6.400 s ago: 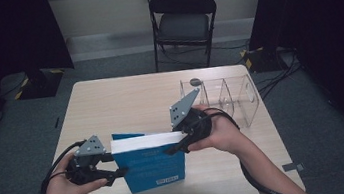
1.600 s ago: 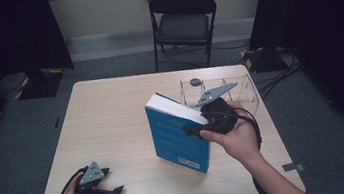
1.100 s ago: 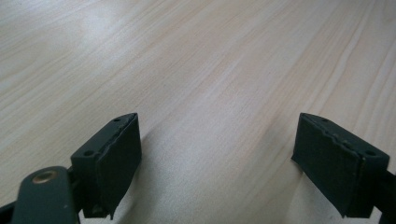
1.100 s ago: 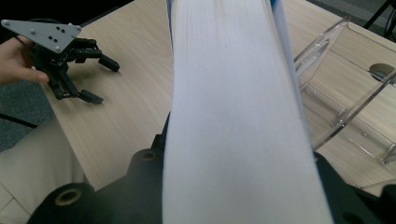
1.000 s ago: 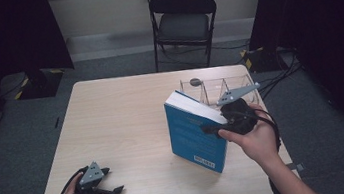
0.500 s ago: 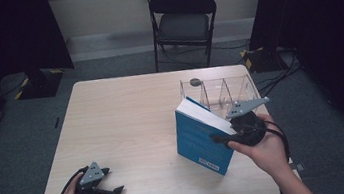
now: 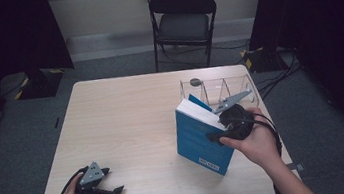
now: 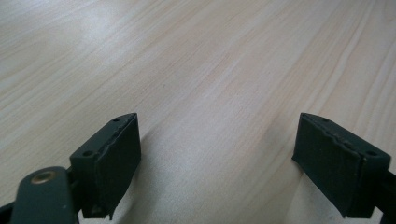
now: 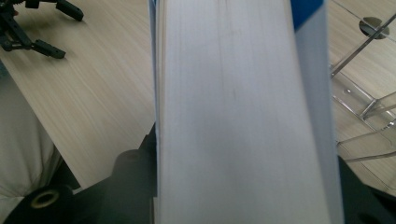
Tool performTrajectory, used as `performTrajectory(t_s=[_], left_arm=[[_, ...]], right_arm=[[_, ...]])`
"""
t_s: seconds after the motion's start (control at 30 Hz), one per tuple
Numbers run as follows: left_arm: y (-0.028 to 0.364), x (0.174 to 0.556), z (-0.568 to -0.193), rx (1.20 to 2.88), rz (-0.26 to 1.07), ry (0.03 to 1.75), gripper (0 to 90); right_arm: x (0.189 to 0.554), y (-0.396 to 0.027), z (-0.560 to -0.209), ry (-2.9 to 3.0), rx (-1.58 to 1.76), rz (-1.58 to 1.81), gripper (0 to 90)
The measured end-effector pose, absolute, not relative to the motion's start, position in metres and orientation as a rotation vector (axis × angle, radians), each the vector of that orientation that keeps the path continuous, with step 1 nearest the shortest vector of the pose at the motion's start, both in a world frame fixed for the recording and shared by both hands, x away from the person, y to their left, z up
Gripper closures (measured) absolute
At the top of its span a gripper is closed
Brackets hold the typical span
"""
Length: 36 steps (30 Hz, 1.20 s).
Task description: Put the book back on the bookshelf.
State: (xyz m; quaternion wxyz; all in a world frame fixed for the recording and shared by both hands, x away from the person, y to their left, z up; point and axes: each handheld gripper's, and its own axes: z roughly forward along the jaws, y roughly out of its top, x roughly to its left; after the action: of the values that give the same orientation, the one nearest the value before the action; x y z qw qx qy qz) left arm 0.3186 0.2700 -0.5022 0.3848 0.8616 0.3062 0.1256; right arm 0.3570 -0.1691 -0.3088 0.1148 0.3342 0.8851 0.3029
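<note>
The blue book (image 7: 200,136) stands upright on the desk (image 7: 131,112), right of frame centre, just in front of the clear rack (image 7: 219,90). The right tool (image 7: 215,135) grips its page edge; its jaws have just been opening. The left tool (image 7: 114,191), jaws spread and empty, rests at lower left.

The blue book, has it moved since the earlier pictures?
Yes. The blue book has gone rightward across the table, toward the clear rack.
</note>
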Motion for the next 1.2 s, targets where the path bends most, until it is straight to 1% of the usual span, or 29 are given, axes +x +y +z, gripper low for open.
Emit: performTrajectory(t_s=[0.1,0.27,0.4,0.67,1.03,1.2], left_arm=[[0.270,0.319,-0.502,2.195,0.320,0.780,14.6],[0.270,0.319,-0.502,2.196,0.322,0.780,14.6],[0.270,0.319,-0.502,2.196,0.319,0.781,14.0],[0.269,0.319,-0.502,2.201,0.322,0.775,13.5],[0.270,0.320,-0.502,2.206,0.330,0.766,13.4],[0.270,0.320,-0.502,2.206,0.330,0.766,13.3]], right_arm=[[0.359,-0.170,-0.309,2.595,1.012,0.893,54.9],[0.359,-0.170,-0.309,2.561,1.025,0.897,52.5],[0.360,-0.168,-0.309,2.610,0.993,0.861,56.8],[0.359,-0.166,-0.307,2.644,0.983,0.818,60.1],[0.357,-0.168,-0.308,2.620,1.020,0.854,61.5],[0.353,-0.179,-0.303,2.590,1.067,0.894,61.7]])
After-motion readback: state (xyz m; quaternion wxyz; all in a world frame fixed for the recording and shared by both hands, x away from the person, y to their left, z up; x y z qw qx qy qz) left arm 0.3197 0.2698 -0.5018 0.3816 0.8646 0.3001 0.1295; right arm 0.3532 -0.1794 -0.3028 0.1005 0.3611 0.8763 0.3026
